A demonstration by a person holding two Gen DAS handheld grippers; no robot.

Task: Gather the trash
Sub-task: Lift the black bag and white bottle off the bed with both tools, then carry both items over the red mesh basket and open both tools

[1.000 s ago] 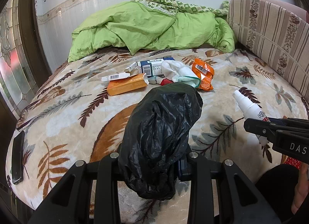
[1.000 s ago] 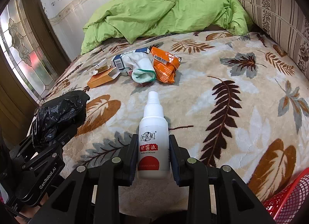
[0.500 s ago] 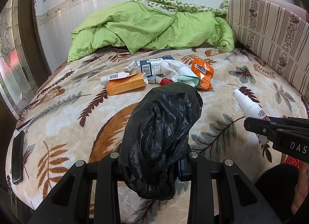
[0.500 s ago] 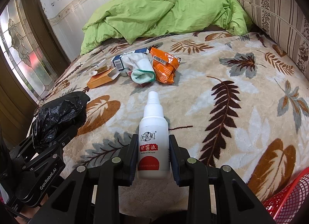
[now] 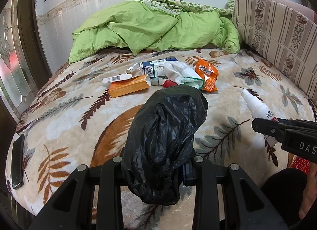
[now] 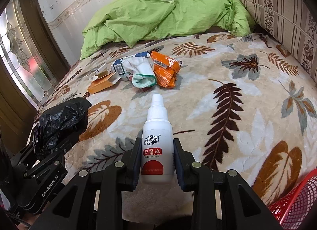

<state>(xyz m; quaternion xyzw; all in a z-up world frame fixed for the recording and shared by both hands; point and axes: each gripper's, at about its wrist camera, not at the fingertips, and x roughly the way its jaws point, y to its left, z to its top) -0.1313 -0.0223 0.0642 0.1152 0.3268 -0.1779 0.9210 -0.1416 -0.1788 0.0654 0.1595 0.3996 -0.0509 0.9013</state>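
Litter pile (image 6: 136,73) on the bed (image 6: 247,115), lying ahead of both claws and well apart from them: an orange carton (image 5: 128,89), a blue box (image 5: 156,67), a white cloth (image 5: 182,73) and an orange wrapper (image 5: 207,75), touching or overlapping one another. Right claw (image 6: 157,162) was closed on the lower body of a white plastic bottle (image 6: 157,140), nozzle pointing forward toward the pile. Left claw (image 5: 156,170) was closed on a crumpled black bag (image 5: 164,130), which bulged forward over its fingers. The bottle looked light, rigid and smooth, so the label band was judged the safest hold. Cartons would crush under a hard squeeze; wrapper and cloth appeared limp and were best pinched at an edge. The bag was thin, soft film, likely slippery. A red mesh basket (image 6: 295,200) showed to the right claw's lower right.
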